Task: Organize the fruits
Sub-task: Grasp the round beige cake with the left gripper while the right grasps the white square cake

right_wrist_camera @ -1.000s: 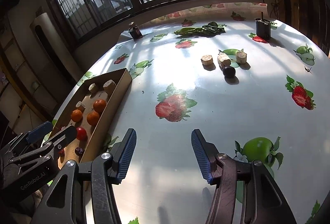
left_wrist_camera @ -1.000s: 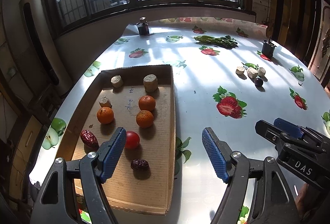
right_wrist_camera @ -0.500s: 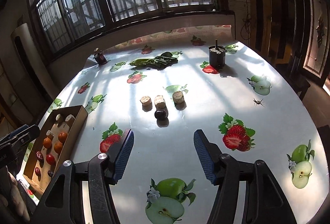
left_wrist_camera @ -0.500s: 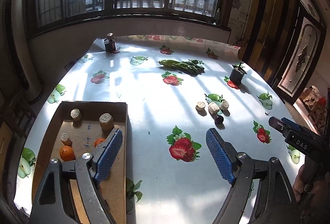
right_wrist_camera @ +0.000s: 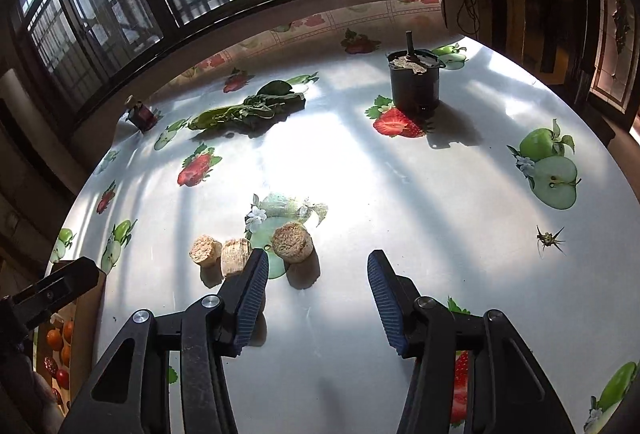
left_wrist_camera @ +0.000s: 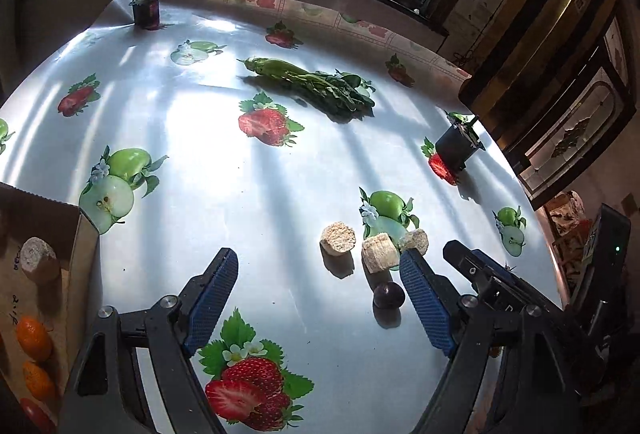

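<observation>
My left gripper [left_wrist_camera: 320,298] hangs open over the fruit-print table. A dark plum [left_wrist_camera: 389,295] lies on the cloth just inside its right finger, untouched. Three beige chunks [left_wrist_camera: 338,238] sit in a row behind the plum. The cardboard box [left_wrist_camera: 86,234] holds oranges [left_wrist_camera: 34,338] and a beige chunk [left_wrist_camera: 38,256] at the far left. My right gripper [right_wrist_camera: 318,300] has its jaws closing, with only bare table between them. A beige chunk [right_wrist_camera: 292,242] stands just past its left fingertip, with two more chunks [right_wrist_camera: 236,256] further left. In this view the left finger hides the plum.
A bunch of leafy greens [left_wrist_camera: 312,82] lies at the back. A black pot [right_wrist_camera: 414,86] stands at the right rear, a small dark jar [left_wrist_camera: 146,8] at the far left corner. The table's round edge runs close on the right. The other gripper [right_wrist_camera: 52,294] hovers by the box.
Both grippers have swung right, away from the box and toward the chunks and plum. The box now sits at the left edge of both views. The right jaws are narrower.
</observation>
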